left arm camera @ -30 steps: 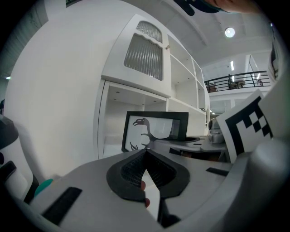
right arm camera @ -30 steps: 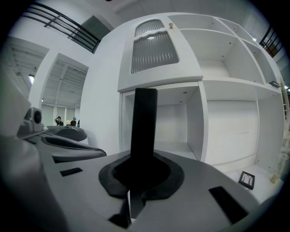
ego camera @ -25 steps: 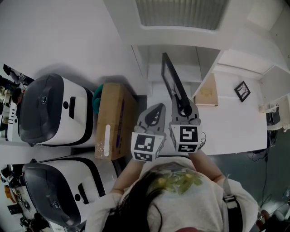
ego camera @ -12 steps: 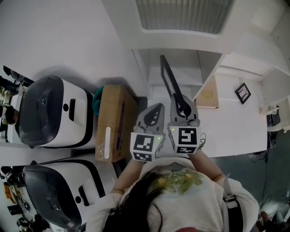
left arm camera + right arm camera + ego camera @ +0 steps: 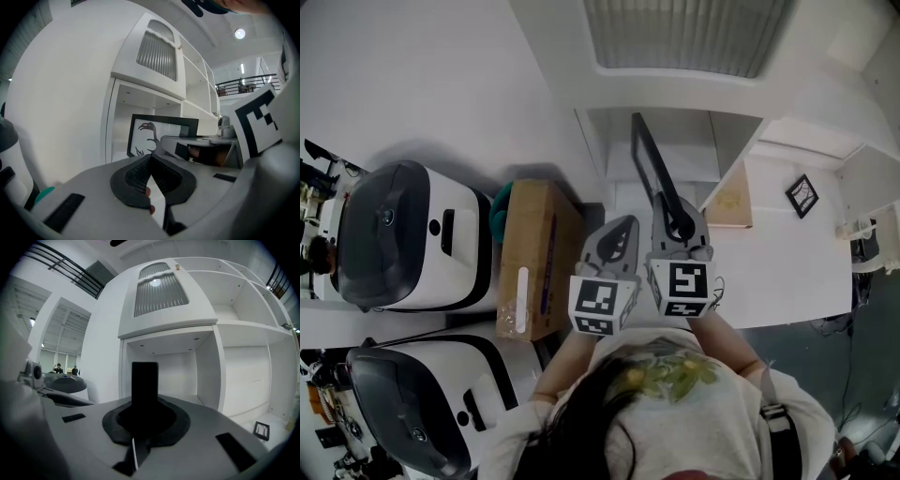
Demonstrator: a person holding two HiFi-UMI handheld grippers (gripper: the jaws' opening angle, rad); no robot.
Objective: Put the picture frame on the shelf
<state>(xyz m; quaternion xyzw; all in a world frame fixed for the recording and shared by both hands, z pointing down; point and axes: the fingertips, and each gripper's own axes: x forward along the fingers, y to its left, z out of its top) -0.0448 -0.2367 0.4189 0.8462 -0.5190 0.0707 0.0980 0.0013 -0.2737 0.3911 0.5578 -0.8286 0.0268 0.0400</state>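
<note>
Right tongs (image 5: 679, 225) are clamping the frame (image 5: 651, 161) edge-on, its long axis pointing into the shelf (image 5: 675, 127) ahead; left tongs (image 5: 617, 242) are sitting closed, empty.

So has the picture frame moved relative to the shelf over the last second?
Yes, slightly. In the head view, the far end of the picture frame sits nearer the upper front edge of the shelf than before, edging into the opening.

No legible text. Cardboard box (image 5: 539, 253): purple print, white label, both too small to read. Left hand-held gripper (image 5: 630, 221) and right hand-held gripper (image 5: 667, 201) cubes: square black-and-white markers, no letters.
</note>
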